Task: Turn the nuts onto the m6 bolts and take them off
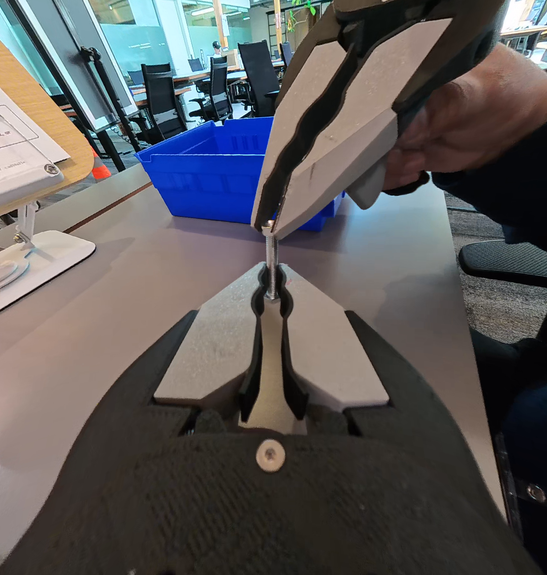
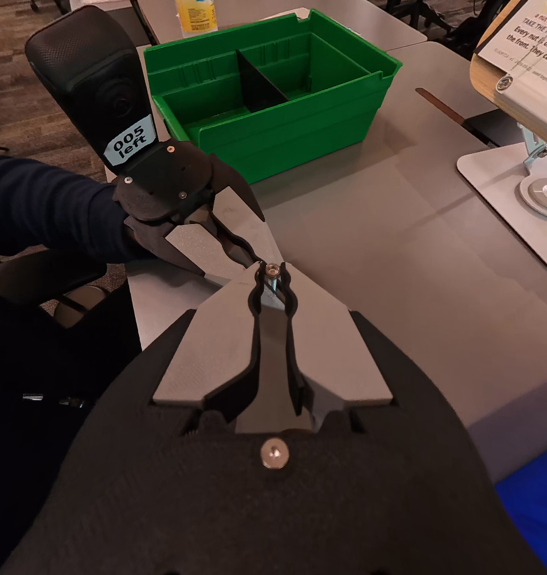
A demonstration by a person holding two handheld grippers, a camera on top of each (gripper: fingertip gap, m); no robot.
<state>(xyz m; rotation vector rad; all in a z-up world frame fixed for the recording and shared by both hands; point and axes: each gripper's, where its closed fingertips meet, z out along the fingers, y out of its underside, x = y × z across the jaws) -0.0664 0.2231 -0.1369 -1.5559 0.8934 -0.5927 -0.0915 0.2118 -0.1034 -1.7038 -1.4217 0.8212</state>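
Observation:
A silver M6 bolt (image 1: pixel 271 264) stands upright over the grey table (image 1: pixel 126 311). My left gripper (image 1: pixel 271 275) is shut on its threaded shaft, with the bolt head (image 1: pixel 270 298) just below the pads. My right gripper (image 1: pixel 267 228) comes down from above and is shut on a silver nut (image 1: pixel 267 230) at the bolt's top end. In the right wrist view the nut (image 2: pixel 272 269) sits between my right gripper's (image 2: pixel 272 270) tips, a bit of the shaft (image 2: pixel 273 283) shows under it, and the left gripper (image 2: pixel 261 265) reaches in from the left.
A blue bin (image 1: pixel 203 174) stands behind the bolt. A green bin (image 2: pixel 281 130) with a black divider stands farther off. A white document stand base (image 2: pixel 499 193) is at the table's side. A black chair armrest (image 1: pixel 515 261) is beside the table edge. Less than 4 cm separates the two grippers' tips.

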